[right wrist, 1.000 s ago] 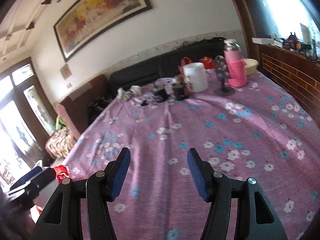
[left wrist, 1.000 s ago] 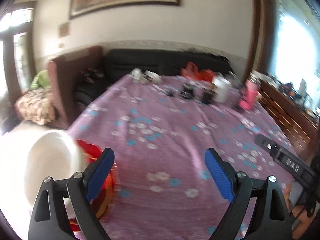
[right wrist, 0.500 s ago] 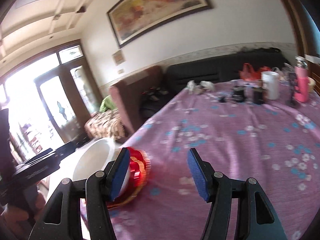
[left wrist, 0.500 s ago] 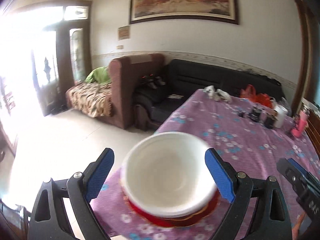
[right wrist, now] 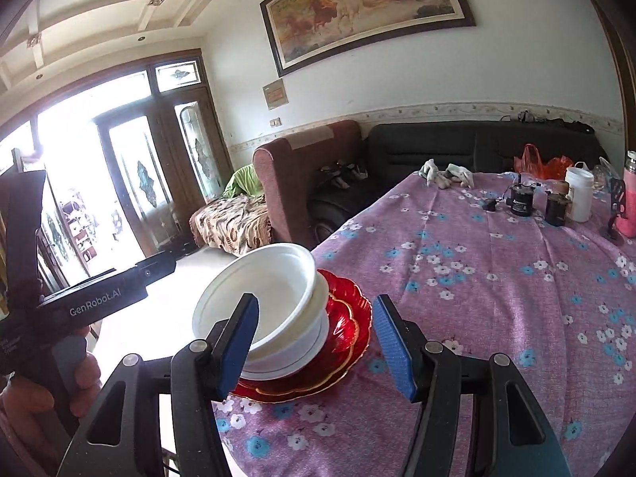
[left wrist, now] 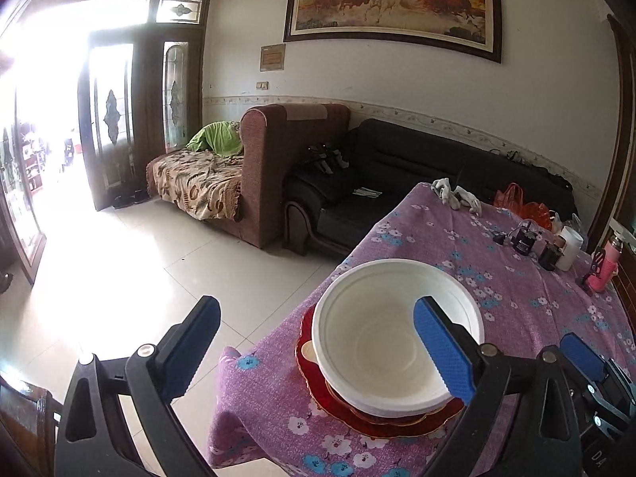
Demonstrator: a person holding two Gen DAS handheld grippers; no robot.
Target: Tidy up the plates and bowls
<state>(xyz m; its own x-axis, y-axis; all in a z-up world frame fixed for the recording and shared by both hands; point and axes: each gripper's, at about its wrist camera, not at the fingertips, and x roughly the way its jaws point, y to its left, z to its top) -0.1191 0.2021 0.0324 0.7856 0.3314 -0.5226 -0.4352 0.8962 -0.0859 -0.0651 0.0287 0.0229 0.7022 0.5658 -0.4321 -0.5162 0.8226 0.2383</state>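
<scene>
The white bowl (left wrist: 397,338) is sitting tilted on red plates (right wrist: 342,342) at the table's (right wrist: 497,298) near corner. You are holding both tongs empty: left gripper (left wrist: 318,348), jaws just widening; right gripper (right wrist: 316,342) half open. Straddle the rim squarely before closing.

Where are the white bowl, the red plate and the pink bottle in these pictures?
White bowl (left wrist: 377,342): left wrist view, on its inner wall.
Red plate (right wrist: 346,310): right wrist view, on its scalloped rim right of the bowls.
Pink bottle (left wrist: 604,274): left wrist view, on its body.
</scene>
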